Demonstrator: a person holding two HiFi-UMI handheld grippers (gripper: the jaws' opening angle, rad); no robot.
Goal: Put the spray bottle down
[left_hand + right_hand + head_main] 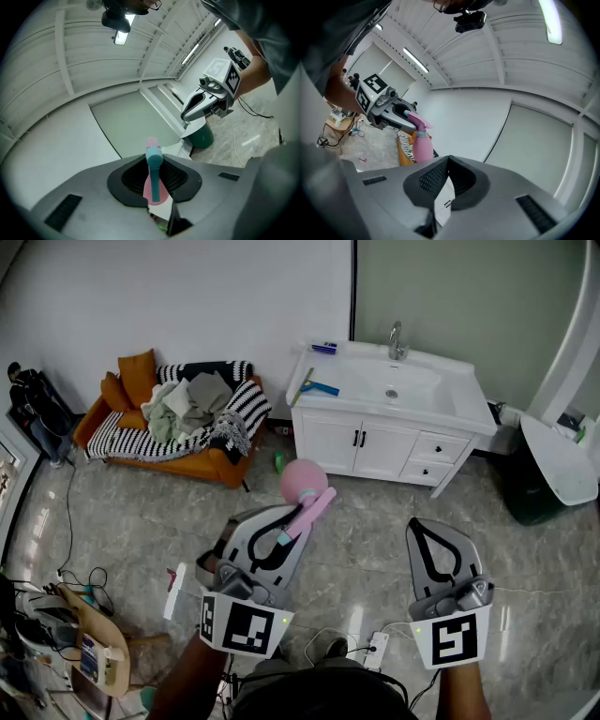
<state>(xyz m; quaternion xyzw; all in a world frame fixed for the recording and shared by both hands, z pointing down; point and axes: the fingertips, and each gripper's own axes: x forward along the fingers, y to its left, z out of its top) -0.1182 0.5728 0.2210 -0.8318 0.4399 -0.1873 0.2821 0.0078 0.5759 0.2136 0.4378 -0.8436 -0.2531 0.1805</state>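
Observation:
A pink spray bottle (304, 482) with a teal collar hangs in the air above the floor, round body away from me. My left gripper (292, 521) is shut on its neck. In the left gripper view the bottle (153, 160) stands pinched between the dark pads of the left gripper (154, 180). My right gripper (425, 524) is held to the right at about the same height, shut with nothing in it. In the right gripper view the right gripper (447, 163) is closed, and the bottle (423, 146) shows off to the left in the left gripper (396, 118).
A white sink cabinet (375, 442) with a faucet (397, 338) stands ahead against the wall. An orange sofa (178, 457) piled with clothes is at the left. A dark green bin (532, 493) sits at the right. Cables and a power strip (376, 646) lie on the tile floor near my feet.

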